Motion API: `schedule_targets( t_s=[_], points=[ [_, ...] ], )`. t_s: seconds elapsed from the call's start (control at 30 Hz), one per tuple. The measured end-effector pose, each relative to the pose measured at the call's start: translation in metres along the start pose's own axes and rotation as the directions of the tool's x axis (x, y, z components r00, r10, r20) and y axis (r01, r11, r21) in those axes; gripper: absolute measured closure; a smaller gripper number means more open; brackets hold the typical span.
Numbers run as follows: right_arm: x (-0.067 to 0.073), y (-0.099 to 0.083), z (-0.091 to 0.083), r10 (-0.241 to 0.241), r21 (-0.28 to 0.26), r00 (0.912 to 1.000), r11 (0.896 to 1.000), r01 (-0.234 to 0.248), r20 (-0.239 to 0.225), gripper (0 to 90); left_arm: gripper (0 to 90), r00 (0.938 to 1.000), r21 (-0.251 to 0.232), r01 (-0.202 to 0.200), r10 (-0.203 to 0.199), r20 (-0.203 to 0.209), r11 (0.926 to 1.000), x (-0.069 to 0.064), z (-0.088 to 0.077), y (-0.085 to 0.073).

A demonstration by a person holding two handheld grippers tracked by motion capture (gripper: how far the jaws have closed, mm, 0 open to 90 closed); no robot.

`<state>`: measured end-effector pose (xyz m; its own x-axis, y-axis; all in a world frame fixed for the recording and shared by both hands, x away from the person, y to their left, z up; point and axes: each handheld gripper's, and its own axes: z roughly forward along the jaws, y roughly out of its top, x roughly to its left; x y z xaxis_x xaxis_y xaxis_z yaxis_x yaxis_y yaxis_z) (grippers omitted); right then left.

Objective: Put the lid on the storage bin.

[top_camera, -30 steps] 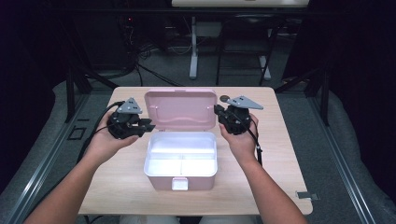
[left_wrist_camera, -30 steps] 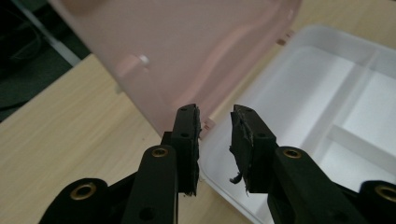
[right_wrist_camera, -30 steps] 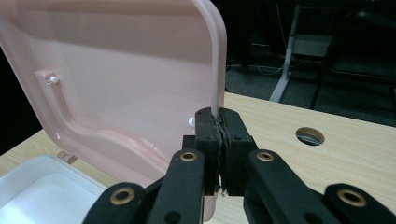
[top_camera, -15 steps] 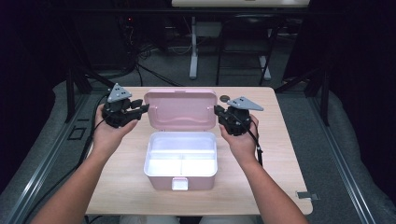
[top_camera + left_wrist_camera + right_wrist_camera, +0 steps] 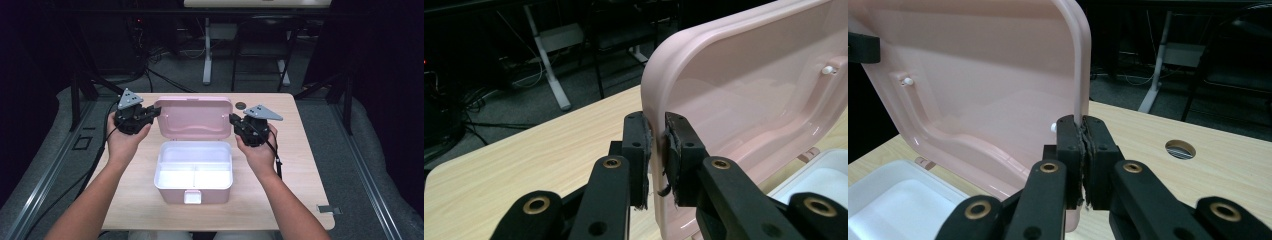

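A pink box with a white inside stood open near the middle of the table, its front close to the near edge. Its lid stood raised behind it, toward the far edge.

The right gripper was clamped on the right edge of the lid; in the right gripper view the two pads pressed the thin pink rim between them.

The left gripper sat at the lid's left edge. Its jaws had just been closing, and in the left gripper view the rim ran between the pads, with a narrow gap beside the left pad, so a firm pinch was not evident.

A round hole lay in the table near the far edge, just behind the right gripper. Both forearms came in from the near edge.
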<state>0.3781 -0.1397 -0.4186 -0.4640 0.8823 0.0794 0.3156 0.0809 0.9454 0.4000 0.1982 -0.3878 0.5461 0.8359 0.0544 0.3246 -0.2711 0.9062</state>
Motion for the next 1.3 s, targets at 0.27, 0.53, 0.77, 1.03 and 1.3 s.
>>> schedule_targets(
  t_s=[0.27, 0.53, 0.77, 1.03, 1.3],
  points=[
    [-0.005, 0.01, -0.002, 0.026, -0.014, 0.9993, 1.0, -0.027, -0.027, 82.2, 80.8, 0.9999, -0.004, -0.009, 0.009, 0.008, 1.0, -0.003, -0.005, -0.001],
    [0.0, 0.017, -0.007, 0.021, -0.044, 0.9988, 0.999, -0.023, -0.045, 80.7, 81.2, 0.999, -0.025, 0.016, -0.015, 0.041, 0.9996, -0.001, -0.01, -0.006],
    [0.003, 0.017, -0.013, 0.015, -0.054, 0.9986, 0.998, -0.017, -0.051, 79.5, 81.0, 0.999, -0.021, -0.005, 0.006, 0.043, 0.9998, -0.005, -0.015, -0.008],
    [0.006, 0.015, -0.02, 0.0, -0.053, 0.9983, 0.999, -0.003, -0.058, 78.9, 80.1, 0.9981, -0.027, -0.014, 0.016, 0.059, 0.9995, -0.006, -0.019, -0.011],
    [0.008, 0.015, -0.024, 0.0, -0.056, 0.9978, 0.998, -0.004, -0.066, 78.5, 79.4, 0.9976, -0.028, -0.033, 0.034, 0.06, 0.9991, -0.01, -0.023, -0.012]
  ],
)
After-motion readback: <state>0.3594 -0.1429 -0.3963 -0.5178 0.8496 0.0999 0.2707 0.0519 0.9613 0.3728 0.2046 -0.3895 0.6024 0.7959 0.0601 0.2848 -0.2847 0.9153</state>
